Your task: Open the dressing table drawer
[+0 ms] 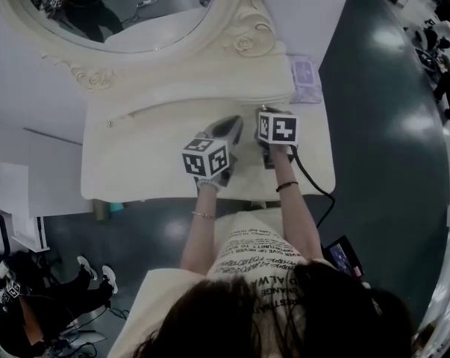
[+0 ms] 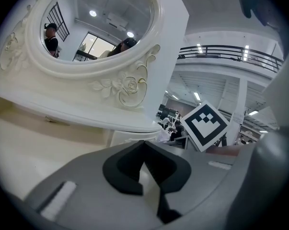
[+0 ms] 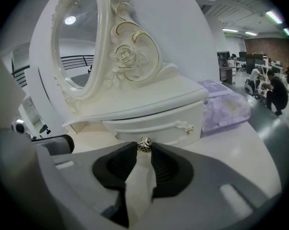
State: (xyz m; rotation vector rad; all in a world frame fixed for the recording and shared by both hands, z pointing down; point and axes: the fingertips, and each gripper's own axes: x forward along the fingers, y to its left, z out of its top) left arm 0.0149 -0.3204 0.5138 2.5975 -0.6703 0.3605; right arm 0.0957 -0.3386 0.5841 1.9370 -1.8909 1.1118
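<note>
One small drawer [image 3: 154,126] under mirror shelf [image 3: 149,102], at back of dressing table [image 3: 221,143]. Right gripper [image 3: 144,151] jaws clamped on its metal knob [image 3: 144,145]. Left gripper [image 2: 144,145] jaws together, empty. Knob small, hard, likely slippery: grip square, pull straight. Drawer probably light, may stick.

Just beyond the right claw [image 3: 144,151] and off to its right, a purple flowered pack [image 3: 224,107], lying flat. Farther right of that claw, glossy dark floor [image 3: 277,127], with a crouching person in dark clothes [image 3: 277,91] near some desks [image 3: 229,71]. Behind the claw, a trailing black cable [image 1: 314,185] and a small lit screen [image 1: 342,258].
</note>
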